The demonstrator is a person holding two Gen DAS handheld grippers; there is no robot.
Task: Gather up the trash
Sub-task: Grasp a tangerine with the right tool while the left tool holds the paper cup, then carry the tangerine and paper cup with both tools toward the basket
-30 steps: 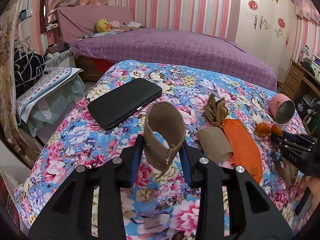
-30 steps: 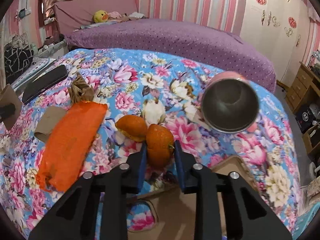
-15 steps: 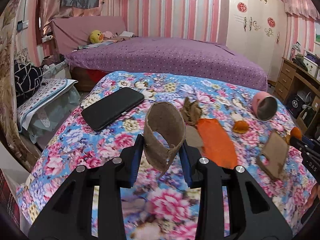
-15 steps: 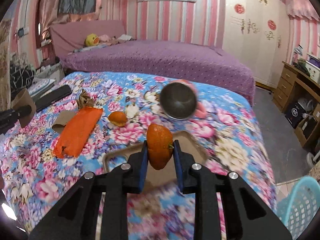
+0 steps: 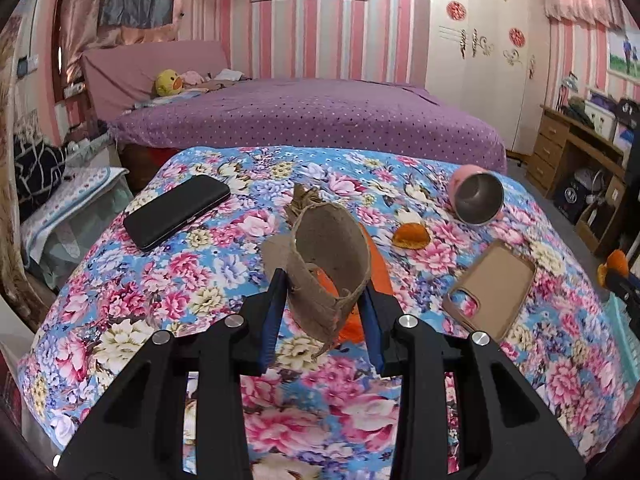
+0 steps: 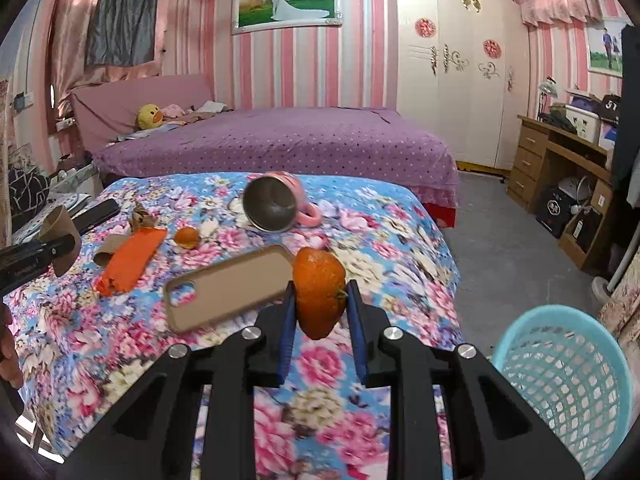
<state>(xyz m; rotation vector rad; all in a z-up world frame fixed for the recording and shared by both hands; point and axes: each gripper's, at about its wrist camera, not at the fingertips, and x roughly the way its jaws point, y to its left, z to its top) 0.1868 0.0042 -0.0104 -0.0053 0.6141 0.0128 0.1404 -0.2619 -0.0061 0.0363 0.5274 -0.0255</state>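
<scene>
Brown cardboard, a torn tube (image 5: 330,270), sits pinched between the blue-lined jaws of the left gripper (image 5: 324,312) at the lower centre of the left wrist frame, held clear above the floral bedspread (image 5: 168,292). Behind the tube an orange wrapper (image 5: 378,268) shows partly, and a crumpled brown scrap (image 5: 304,202) lies just beyond it. At the left of that frame a black phone (image 5: 176,212) lies flat; at the right a tan phone case (image 5: 490,290) lies face down, with a piece of orange peel (image 5: 411,235) above it and a pink mug (image 5: 476,198) tipped on its side further up. In the right wrist frame the right gripper (image 6: 322,314) has its jaws drawn narrow onto an orange peel shell (image 6: 319,294), lifted off the cover at the frame's centre. A light blue mesh basket (image 6: 568,372) stands on the floor at the lower right, beside the bed's edge. A flattened cardboard piece (image 6: 108,249) touches the wrapper at the middle left
</scene>
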